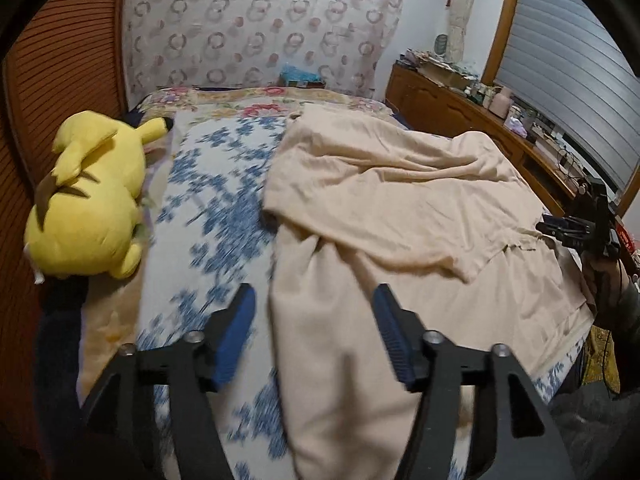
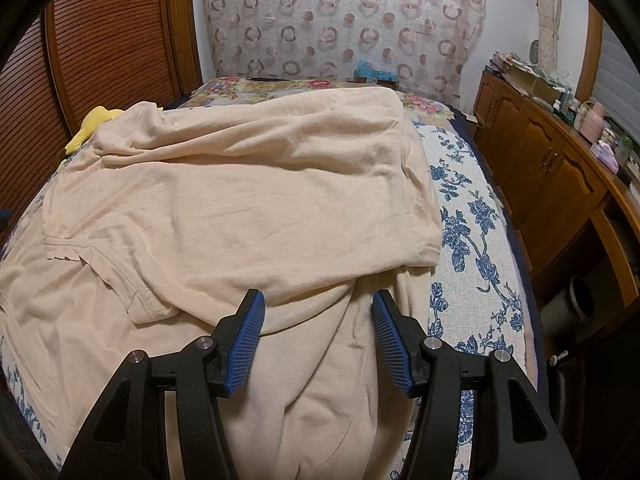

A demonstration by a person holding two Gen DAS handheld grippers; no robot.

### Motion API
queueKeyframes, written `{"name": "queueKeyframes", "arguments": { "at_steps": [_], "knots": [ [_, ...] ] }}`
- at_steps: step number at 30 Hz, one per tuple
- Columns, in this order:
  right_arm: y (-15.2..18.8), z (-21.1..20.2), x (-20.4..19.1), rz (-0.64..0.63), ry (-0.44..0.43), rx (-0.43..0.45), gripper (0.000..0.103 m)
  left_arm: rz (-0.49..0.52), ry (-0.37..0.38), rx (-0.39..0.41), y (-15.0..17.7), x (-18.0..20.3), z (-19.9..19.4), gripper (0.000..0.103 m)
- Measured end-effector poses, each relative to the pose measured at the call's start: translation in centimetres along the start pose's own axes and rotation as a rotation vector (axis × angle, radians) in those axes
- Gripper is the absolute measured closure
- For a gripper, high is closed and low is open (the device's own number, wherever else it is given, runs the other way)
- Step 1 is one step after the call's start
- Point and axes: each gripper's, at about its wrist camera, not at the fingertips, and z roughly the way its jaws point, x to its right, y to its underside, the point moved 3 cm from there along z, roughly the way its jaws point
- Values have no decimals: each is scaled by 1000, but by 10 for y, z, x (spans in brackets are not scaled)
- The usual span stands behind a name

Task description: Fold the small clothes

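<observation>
Garment: beige shirt (image 2: 240, 200) lies partly folded on the floral bedspread (image 2: 472, 240).
Left gripper (image 1: 314, 336): jaws apart, nothing clamped; shirt edge under the gap (view blurred).
Right gripper (image 2: 318, 336): jaws apart above cloth, not pinching.
Edges: bare bedspread on both sides.
Left view only: yellow plush toy (image 1: 92, 200) whole.

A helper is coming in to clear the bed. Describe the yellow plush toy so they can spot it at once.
Start at the bed with the blue-flowered cover. Go to the side that runs along the ribbed brown wooden panel, away from the wooden cabinets. There lies the yellow plush toy, beside the beige garment: the only bright yellow, stuffed thing there, with brown stripes and a black-tipped ear.
</observation>
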Motion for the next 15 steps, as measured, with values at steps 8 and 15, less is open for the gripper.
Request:
{"name": "queueKeyframes", "arguments": {
  "at_steps": [8, 15],
  "knots": [
    [8, -14, 22, 90, -28, -6, 45, -6, -1, -31, -21, 8, 28, 35],
    [6, -15, 29, 124, -67, -19, 45, -15, 16, -72, -27, 13, 48, 35]
  ]
}}
